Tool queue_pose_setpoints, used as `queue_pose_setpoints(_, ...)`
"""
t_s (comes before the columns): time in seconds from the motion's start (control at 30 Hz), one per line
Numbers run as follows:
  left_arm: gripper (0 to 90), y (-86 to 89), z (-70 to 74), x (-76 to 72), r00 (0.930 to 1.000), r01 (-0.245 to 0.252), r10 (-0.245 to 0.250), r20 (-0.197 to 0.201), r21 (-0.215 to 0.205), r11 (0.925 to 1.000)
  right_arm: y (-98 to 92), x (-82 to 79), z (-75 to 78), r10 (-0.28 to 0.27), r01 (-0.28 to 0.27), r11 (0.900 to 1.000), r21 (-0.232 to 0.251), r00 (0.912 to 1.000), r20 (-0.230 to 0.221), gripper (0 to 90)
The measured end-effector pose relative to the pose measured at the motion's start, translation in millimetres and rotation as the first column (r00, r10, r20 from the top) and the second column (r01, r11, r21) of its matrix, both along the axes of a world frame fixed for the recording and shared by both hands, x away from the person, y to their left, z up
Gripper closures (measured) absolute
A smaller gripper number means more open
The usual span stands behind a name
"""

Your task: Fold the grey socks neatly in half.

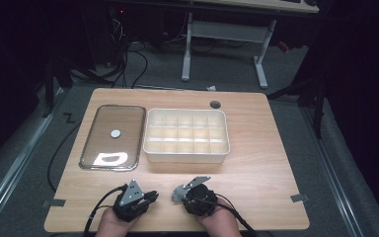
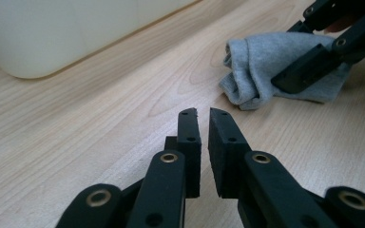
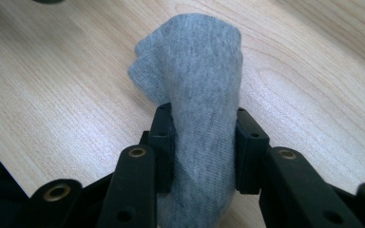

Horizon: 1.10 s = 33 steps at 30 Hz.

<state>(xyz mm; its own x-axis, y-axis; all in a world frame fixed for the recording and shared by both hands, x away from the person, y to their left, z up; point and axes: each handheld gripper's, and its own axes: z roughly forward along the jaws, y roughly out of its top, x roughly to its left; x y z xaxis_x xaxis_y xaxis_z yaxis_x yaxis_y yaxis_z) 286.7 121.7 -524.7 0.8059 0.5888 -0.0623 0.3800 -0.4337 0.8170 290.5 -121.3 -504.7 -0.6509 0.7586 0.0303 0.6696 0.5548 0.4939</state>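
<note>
- Low in the frame of the right gripper view, the right gripper [image 3: 204, 142] pinched a bunched grey cloth [image 3: 195, 76] between its two pads; the fabric bulged above the jaws and sagged below them, so the grip looked firm enough to lift or carry it.
- Toward the upper right of the left gripper view, the same cloth [image 2: 266, 61] sat on the wooden table [image 2: 76, 128], clamped there by the other hand's black jaws, which hid part of its right side.
- At the bottom centre of that view, the left gripper [image 2: 204, 118] held nothing: its jaws stood nearly together with only a thin slit between them, apart from the cloth and just above bare wood. It seemed parked as a spare hand, ready to help with the fabric.
- Near the bottom edge of the high view, both hands lay side by side, the left gripper [image 1: 150, 197] at lower left and the right gripper [image 1: 177, 193] just right of it; a sliver of grey showed at the right one's tips.
- In the middle of the high view stood a white divided box [image 1: 186, 154], open, with its clear lid [image 1: 112, 137] laid flat just to its left, probably so the compartments stayed reachable.
- Whether anything lay in the compartments was too small to make out, and glare washed out the lid's lower part.
- The cloth's full shape could not be told: it was crumpled, and its lower end ran out of the right gripper view.
</note>
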Motion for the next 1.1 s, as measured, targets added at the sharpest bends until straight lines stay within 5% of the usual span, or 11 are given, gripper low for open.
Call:
queue_pose_setpoints(0.2, 78.6, 7.1, -1.4, 7.1, 0.9992, -0.039, 0.039, 0.006, 0.008, 0.9992, -2.8, 3.8, 4.0, 0.03, -0.03, 1.0, -0.007, 0.9993, -0.024, 69.2)
queue_pose_setpoints(0.7, 62.0, 25.9, -5.2, 22.8, 0.9902, -0.14, 0.14, 0.003, -0.017, 0.9901, -26.5, 19.2, 24.1, -0.037, 0.037, 0.999, -0.002, 0.9987, -0.036, 68.5)
queue_pose_setpoints(1.1, 59.6, 25.1, -2.7, 24.0, 0.9904, -0.137, 0.137, 0.016, -0.025, 0.9903, -51.3, 29.3, 35.5, -0.088, 0.086, 0.995, -0.046, 0.9956, -0.032, 68.4)
